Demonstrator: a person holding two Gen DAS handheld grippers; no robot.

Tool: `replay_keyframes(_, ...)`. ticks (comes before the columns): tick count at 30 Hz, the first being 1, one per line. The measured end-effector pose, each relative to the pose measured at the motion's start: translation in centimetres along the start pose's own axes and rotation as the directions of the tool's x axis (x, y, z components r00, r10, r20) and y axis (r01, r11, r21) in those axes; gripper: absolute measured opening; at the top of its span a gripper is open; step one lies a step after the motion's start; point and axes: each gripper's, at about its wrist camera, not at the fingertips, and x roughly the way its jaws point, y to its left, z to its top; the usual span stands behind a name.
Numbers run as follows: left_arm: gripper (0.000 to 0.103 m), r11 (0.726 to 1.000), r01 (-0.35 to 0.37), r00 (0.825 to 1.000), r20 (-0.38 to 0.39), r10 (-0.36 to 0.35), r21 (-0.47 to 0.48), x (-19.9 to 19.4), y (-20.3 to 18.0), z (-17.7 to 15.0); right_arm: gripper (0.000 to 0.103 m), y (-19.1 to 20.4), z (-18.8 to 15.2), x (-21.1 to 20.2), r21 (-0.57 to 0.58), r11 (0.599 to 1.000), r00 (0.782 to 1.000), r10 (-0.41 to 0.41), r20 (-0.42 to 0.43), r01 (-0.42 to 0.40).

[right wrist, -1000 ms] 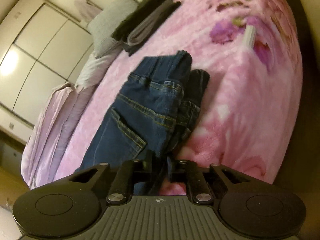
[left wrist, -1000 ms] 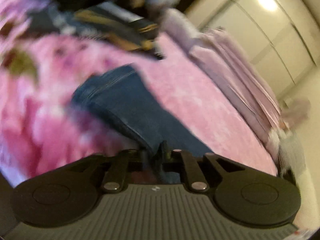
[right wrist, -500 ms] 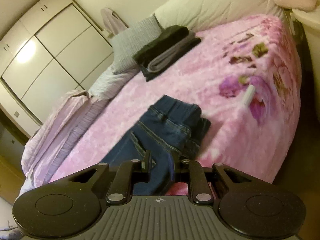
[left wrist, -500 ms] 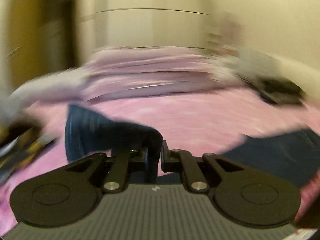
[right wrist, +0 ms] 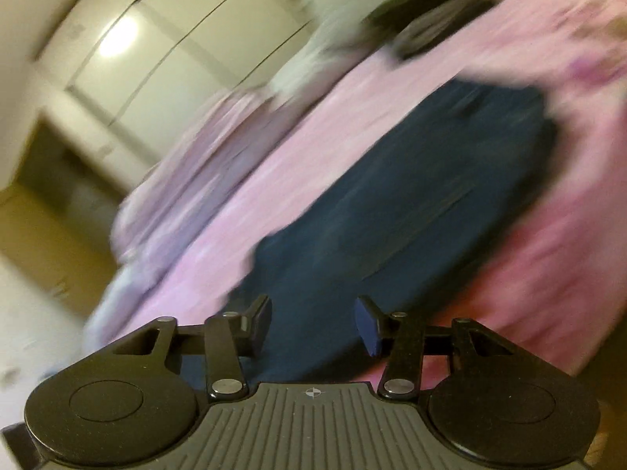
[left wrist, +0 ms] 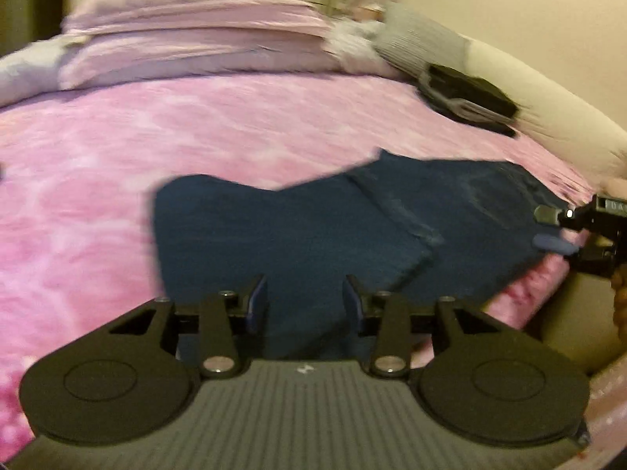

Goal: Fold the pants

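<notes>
Dark blue jeans [left wrist: 321,235] lie spread flat on the pink blanket [left wrist: 196,125], stretching from the near edge toward the right. My left gripper [left wrist: 305,305] is open just above the near end of the jeans, nothing between its fingers. At the right edge of the left wrist view, my right gripper [left wrist: 556,229] hovers open at the far end of the jeans. In the blurred right wrist view the jeans [right wrist: 411,196] run away diagonally, and the right gripper [right wrist: 313,323] stands open over their near end.
A lilac duvet [left wrist: 188,39] is heaped along the far side of the bed. A grey pillow [left wrist: 419,39] and a stack of folded dark clothes [left wrist: 466,94] sit at the head. White wardrobe doors [right wrist: 156,51] stand beyond the bed.
Both grippers have opened and let go of the jeans, which now lie flat on the blanket. Both cameras have swung sharply; the right view is blurred from motion.
</notes>
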Motion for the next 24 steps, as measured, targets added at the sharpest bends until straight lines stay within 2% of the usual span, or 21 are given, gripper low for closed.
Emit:
replay_keyframes(2,0.038,0.999,-0.042,0.999,0.012,0.042,-0.029,-0.9,1.5,-0.4,0.045,0.8,-0.5,3.2,0.06,0.995,0.994,0.078,-0.072,-0.074)
replay_keyframes(3,0.038,0.997,-0.054,0.998,0.011,0.054,-0.052,-1.5,2.1,-0.6,0.045,1.1,-0.7,5.0,0.087,0.994,0.993,0.075,-0.094,-0.066)
replay_keyframes(5,0.038,0.993,-0.054,0.999,0.003,0.054,-0.108,-1.6,4.3,-0.4,0.045,1.4,-0.4,7.5,0.099,0.995,0.99,-0.017,-0.143,0.031)
replay_keyframes(6,0.038,0.989,-0.052,0.999,0.0,0.053,-0.135,-1.6,5.1,-0.5,0.045,1.5,-0.2,8.6,0.101,0.99,0.981,-0.078,-0.18,0.097)
replay_keyframes(7,0.038,0.987,-0.049,0.999,-0.004,0.049,-0.151,-1.3,5.8,-0.3,0.045,1.6,-0.1,9.4,0.115,0.987,0.975,-0.089,-0.203,0.114)
replay_keyframes(9,0.038,0.984,-0.044,0.999,-0.006,0.043,-0.174,-1.5,6.5,-0.7,0.045,2.0,0.0,10.2,0.154,0.983,0.968,-0.056,-0.245,0.096)
replay_keyframes(10,0.038,0.982,-0.039,0.999,-0.008,0.038,-0.185,-1.7,6.8,-1.1,0.042,2.4,-0.3,11.0,0.163,0.978,0.956,-0.08,-0.281,0.13)
replay_keyframes(12,0.038,0.977,-0.02,1.0,-0.011,0.018,-0.214,-1.5,7.4,-1.3,0.035,3.1,-0.8,11.9,0.16,0.969,0.948,-0.138,-0.289,0.189)
replay_keyframes(15,0.039,0.972,-0.002,1.0,-0.002,0.001,-0.237,-1.2,7.7,-1.4,0.034,4.1,-1.7,12.6,0.122,0.964,0.95,-0.201,-0.237,0.235)
replay_keyframes(17,0.039,0.97,0.001,1.0,0.002,0.0,-0.242,-0.9,7.8,-1.4,0.018,4.5,-2.2,12.7,0.093,0.964,0.956,-0.231,-0.181,0.251)
replay_keyframes(18,0.039,0.969,0.004,1.0,0.005,-0.003,-0.246,-0.9,7.9,-1.4,0.007,4.5,-2.9,12.5,0.067,0.972,0.967,-0.213,-0.14,0.224)
replay_keyframes(21,0.037,0.973,0.006,1.0,0.024,-0.001,-0.231,-1.2,8.0,-1.1,0.004,5.6,-4.5,10.4,-0.051,0.986,0.987,-0.16,0.005,0.16)
replay_keyframes(22,0.035,0.977,0.004,0.999,0.032,0.003,-0.215,-1.3,7.9,-1.0,0.004,6.2,-5.0,9.3,-0.087,0.987,0.99,-0.128,0.066,0.133)
replay_keyframes(24,0.035,0.982,0.001,0.999,0.043,0.008,-0.191,-1.5,7.7,-0.7,0.004,7.3,-5.4,7.3,-0.161,0.974,0.976,-0.133,0.173,0.161)
